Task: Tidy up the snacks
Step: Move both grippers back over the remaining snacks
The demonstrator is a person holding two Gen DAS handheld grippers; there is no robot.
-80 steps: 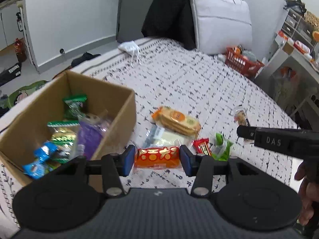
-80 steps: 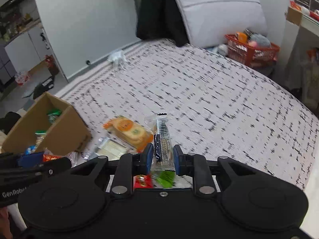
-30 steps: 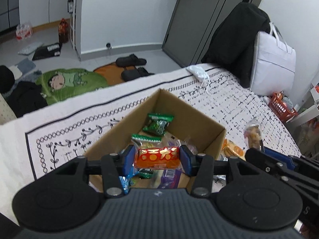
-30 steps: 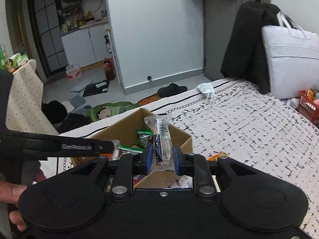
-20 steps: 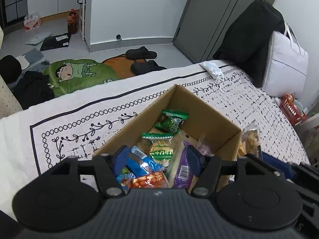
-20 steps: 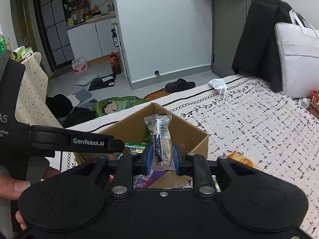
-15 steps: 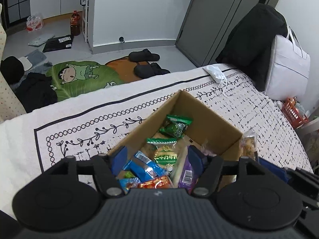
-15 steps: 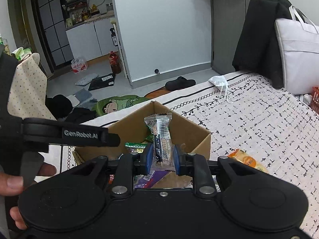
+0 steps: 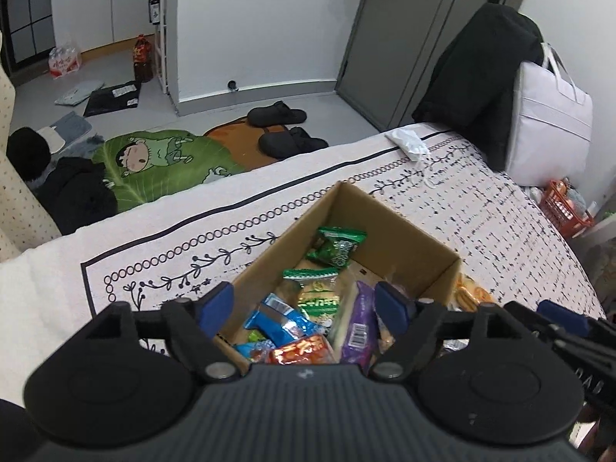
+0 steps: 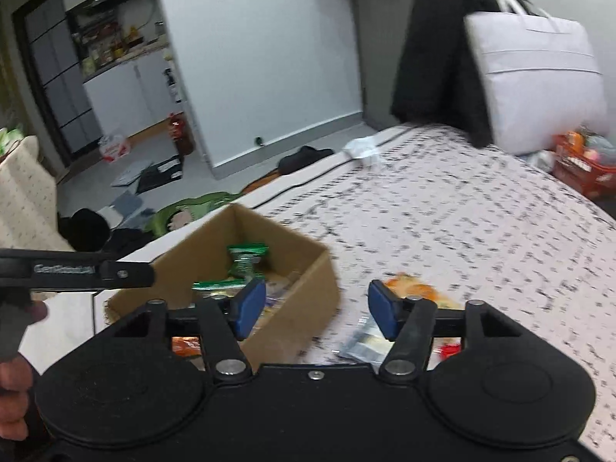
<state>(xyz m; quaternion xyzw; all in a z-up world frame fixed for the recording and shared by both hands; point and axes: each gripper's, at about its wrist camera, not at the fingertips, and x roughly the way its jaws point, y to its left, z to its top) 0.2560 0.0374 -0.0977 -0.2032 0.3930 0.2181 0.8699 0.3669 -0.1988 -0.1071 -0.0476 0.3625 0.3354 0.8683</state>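
A: What's the biggest thing here?

B: The bed (image 9: 481, 208), under a woven white cover flecked with black dashes and edged with a ring-and-vine border. On it sits an open cardboard box (image 9: 408, 242), plain brown corrugated walls, rectangular, seen corner-on.

A: And what's in it?

B: Crinkly foil and plastic snack packets, heaped loosely. A dark green pouch (image 9: 337, 246) lies at the far end, a green-and-yellow packet (image 9: 317, 294) in the middle, then a glossy purple bar (image 9: 360, 325), a blue wrapper (image 9: 279, 317), and a red-orange packet (image 9: 302, 350) at the near edge.

A: Anything outside the box?

B: Yes, on the cover just right of it: an orange biscuit pack (image 10: 417, 290), a pale clear-wrapped packet (image 10: 364, 340) nearer the camera, and a small red one (image 10: 450, 348) beside that. The right view is blurred, so I can't make out their details.

A: The tongs?

B: The left tongs (image 9: 304, 304) hang over the near end of the box, blue-padded fingers spread wide, gripping nothing. The right tongs (image 10: 315, 308) are likewise released and empty, one pad over the box's right wall, the other over the loose packets on the bed.
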